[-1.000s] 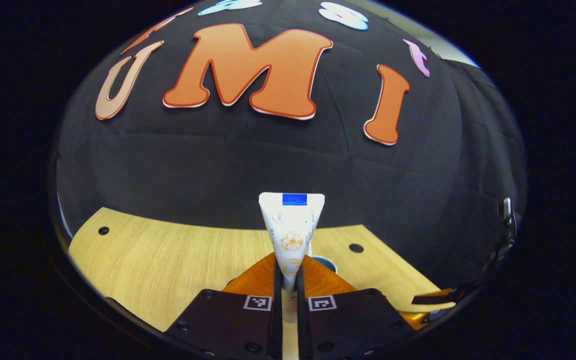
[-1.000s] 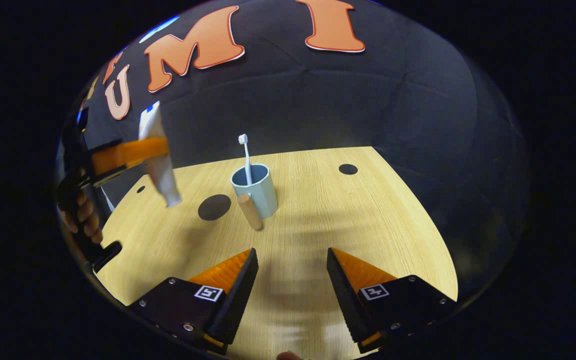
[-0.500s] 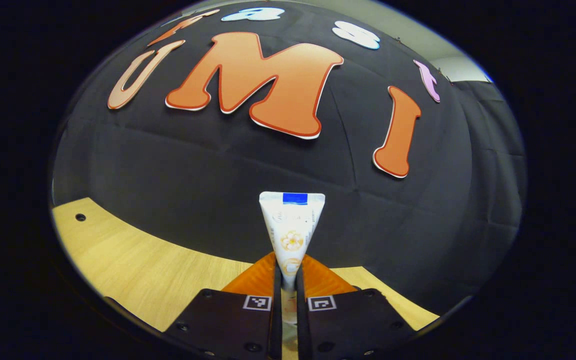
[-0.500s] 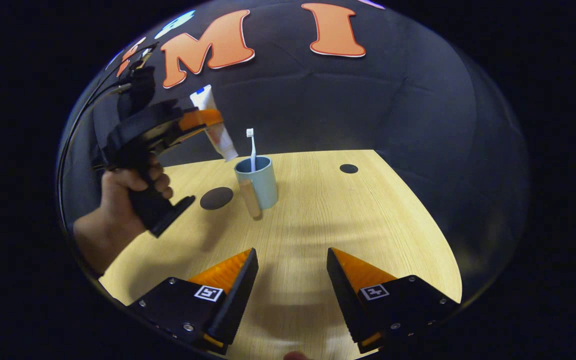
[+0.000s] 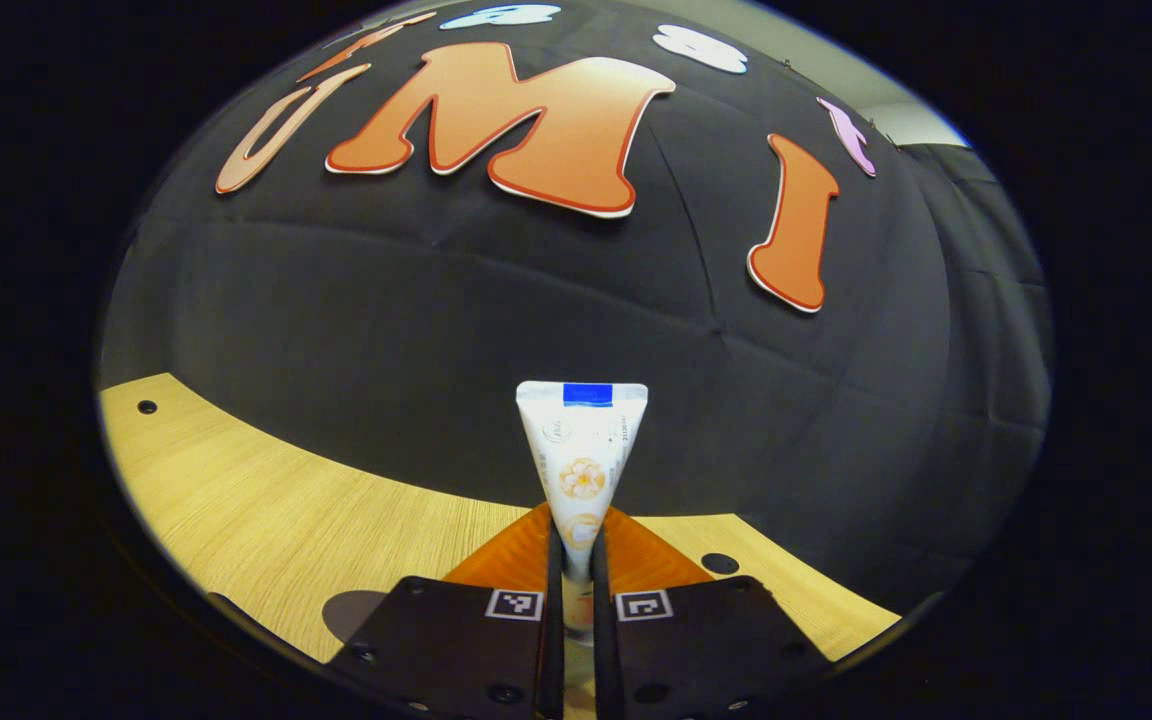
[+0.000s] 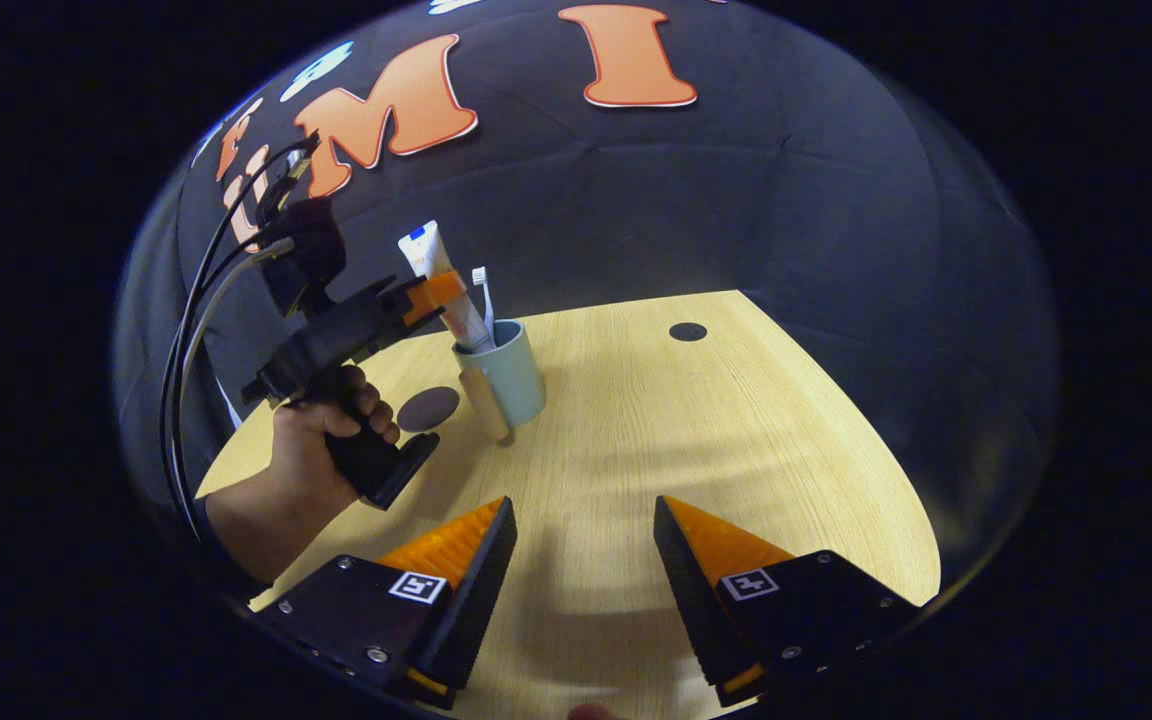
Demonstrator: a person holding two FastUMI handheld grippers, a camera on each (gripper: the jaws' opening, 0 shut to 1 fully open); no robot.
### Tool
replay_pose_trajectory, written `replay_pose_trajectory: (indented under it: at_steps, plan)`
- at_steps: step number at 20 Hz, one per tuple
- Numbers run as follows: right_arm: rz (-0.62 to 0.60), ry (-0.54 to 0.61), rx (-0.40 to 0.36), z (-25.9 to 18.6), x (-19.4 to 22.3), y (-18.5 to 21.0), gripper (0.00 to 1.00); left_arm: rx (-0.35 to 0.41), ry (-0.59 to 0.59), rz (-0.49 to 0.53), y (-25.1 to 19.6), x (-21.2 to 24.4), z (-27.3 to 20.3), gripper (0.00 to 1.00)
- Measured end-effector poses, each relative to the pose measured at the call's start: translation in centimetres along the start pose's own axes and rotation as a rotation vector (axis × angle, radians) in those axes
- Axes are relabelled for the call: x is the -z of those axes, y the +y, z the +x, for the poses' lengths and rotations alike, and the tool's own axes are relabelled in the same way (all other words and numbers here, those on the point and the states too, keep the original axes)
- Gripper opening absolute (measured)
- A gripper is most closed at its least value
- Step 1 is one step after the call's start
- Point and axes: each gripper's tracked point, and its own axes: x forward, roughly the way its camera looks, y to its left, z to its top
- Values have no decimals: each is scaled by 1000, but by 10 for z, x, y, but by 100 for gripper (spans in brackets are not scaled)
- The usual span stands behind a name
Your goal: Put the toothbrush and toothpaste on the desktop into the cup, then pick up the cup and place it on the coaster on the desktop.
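Lowering paste [image 6: 441,285] into cup [image 6: 506,372] beside brush [image 6: 482,292], left gripper [image 6: 433,292] pinching it; right gripper [image 6: 584,540] spread above bench [image 6: 736,440]. Release only once seated. Cup beside coaster [image 6: 428,408].

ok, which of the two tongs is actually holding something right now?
The left tongs: shut on the toothpaste, lowering its bottom end into the cup beside the toothbrush. The right tongs hang open over the table.
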Motion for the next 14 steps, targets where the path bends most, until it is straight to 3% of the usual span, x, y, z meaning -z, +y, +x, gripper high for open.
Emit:
replay_pose_trajectory:
  at_steps: [8,11,13,14]
  plan:
    - [10,6,8,1,0,-3,84,28,82,59,-11,35,2,12]
    - [24,10,12,3,1,-4,85,26,94,61,-10,36,1,19]
    - [32,6,16,4,-1,-4,84,33,125,54,-10,45,-1,41]
    - [34,8,18,4,-1,-4,84,40,152,48,-11,54,-5,60]
